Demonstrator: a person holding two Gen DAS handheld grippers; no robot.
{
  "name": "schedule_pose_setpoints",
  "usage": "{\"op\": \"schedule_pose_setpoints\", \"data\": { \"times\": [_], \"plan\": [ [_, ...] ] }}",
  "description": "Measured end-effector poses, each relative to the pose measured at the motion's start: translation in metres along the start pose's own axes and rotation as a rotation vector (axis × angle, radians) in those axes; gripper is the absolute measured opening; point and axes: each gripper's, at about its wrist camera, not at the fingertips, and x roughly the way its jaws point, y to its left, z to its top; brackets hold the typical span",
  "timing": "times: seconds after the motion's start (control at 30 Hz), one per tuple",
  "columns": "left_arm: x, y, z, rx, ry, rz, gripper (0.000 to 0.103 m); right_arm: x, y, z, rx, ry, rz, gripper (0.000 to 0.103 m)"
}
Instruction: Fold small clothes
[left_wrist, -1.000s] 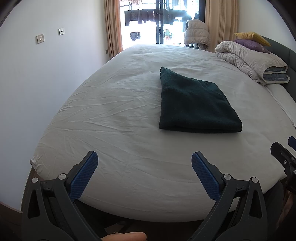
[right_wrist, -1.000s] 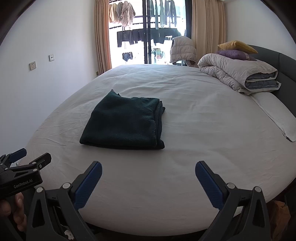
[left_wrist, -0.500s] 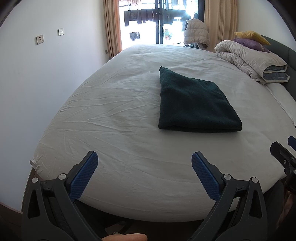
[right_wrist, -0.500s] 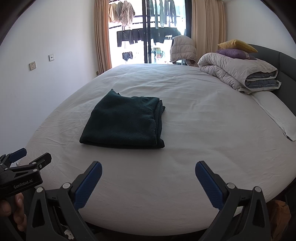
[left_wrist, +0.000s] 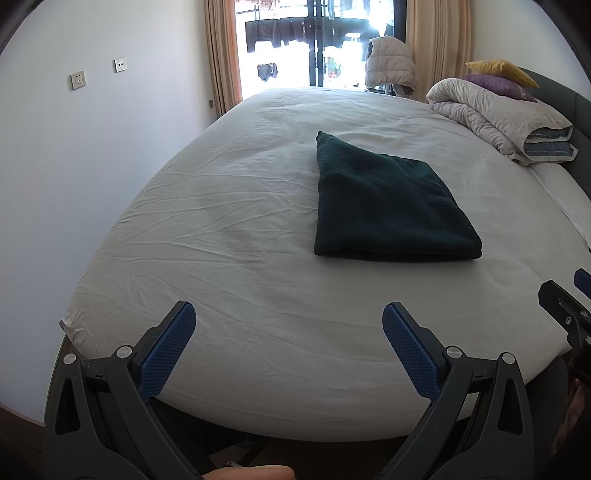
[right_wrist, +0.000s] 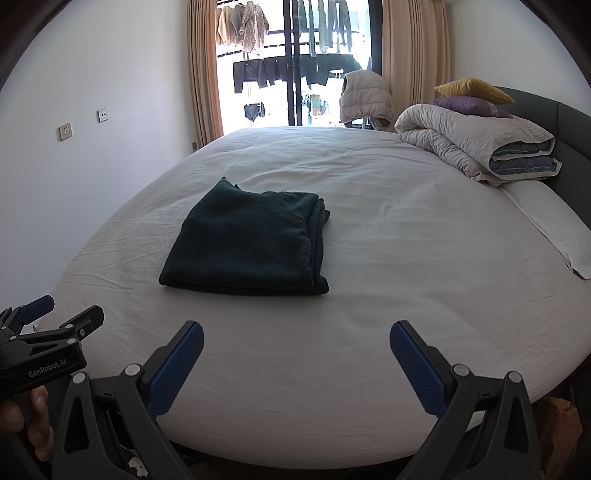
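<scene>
A dark green cloth (left_wrist: 388, 206) lies folded into a thick rectangle on the bed (left_wrist: 258, 295), just right of centre in the left wrist frame and left of centre in the right wrist frame (right_wrist: 247, 243). Its layered edges stack along the right side in the right wrist view. Nothing touches it.

The left gripper (left_wrist: 288, 332) hangs at the bottom of its frame over the near edge of the bed, jaws spread wide with nothing between them, well short of the cloth. The right gripper (right_wrist: 295, 350) sits likewise at the bottom of its own frame, jaws wide apart and empty. Each shows at the other's side: the right one's tip at the right edge of the left view, the left one at the lower left of the right view, with a hand (right_wrist: 22, 421) around its handle.

At the upper right, a rolled duvet (right_wrist: 476, 147) rests by the headboard with a purple pillow (right_wrist: 469, 107) and a yellow pillow (right_wrist: 472, 88) on top. A pale jacket (right_wrist: 365, 96) hangs near the window (right_wrist: 295, 62) at top centre.
</scene>
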Motion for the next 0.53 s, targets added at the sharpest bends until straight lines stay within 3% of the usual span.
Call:
{"op": "schedule_pose_setpoints", "data": {
  "times": [0.53],
  "plan": [
    [0.0024,-0.0008,-0.0020,0.006,-0.008,0.015,0.103,0.0040,0.0002,-0.0059,0.012,0.007,0.009,0.103]
  ]
}}
